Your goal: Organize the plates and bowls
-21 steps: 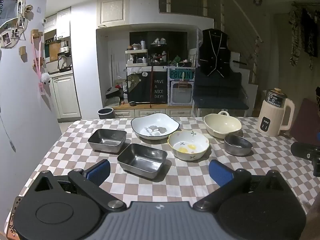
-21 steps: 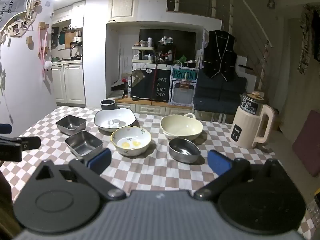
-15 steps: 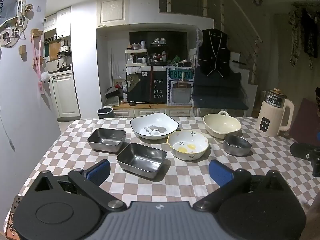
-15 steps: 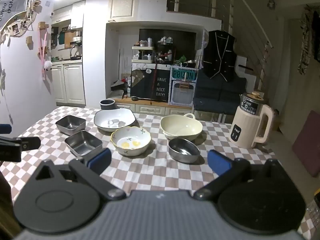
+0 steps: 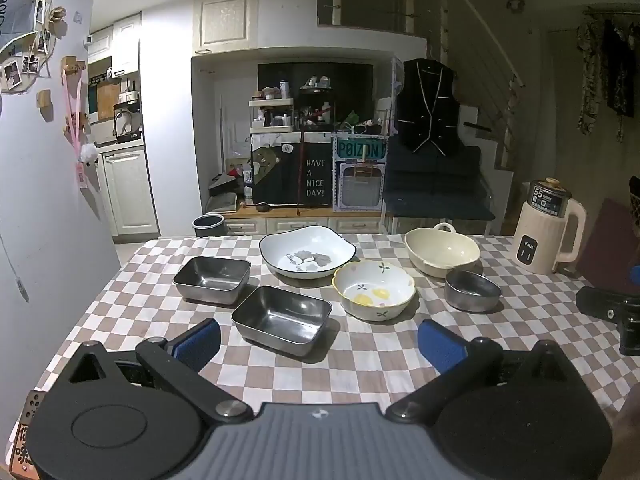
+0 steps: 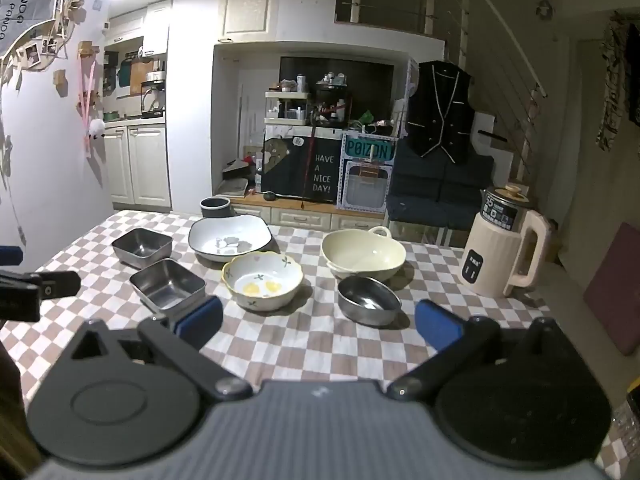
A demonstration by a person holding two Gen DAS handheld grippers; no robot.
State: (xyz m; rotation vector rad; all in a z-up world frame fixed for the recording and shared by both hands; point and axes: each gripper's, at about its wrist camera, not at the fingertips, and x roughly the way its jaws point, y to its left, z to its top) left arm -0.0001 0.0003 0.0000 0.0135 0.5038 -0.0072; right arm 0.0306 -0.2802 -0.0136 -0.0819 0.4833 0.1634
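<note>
Bowls sat grouped on the checkered bench [image 5: 132, 320]: the white leaf-print dish [image 5: 307, 251] and cream handled bowl [image 5: 442, 252] at the back, the flowered bowl [image 5: 374, 290] between, two steel rectangular pans [image 5: 282, 314] leftward, a small round steel bowl [image 5: 472, 291] rightward. Left gripper [image 5: 318, 340] and right gripper [image 6: 318, 320] hovered released, empty.

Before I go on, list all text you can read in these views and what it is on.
"HAVE A NICE DAY!": black board behind the table.
"POIZON": teal sign on the white crate.
"55": display on the cream kettle.
"Hi!": speech bubble on the dark cabinet front.
Kettle's smaller print and the bowl's lettering: too small to read.
</note>
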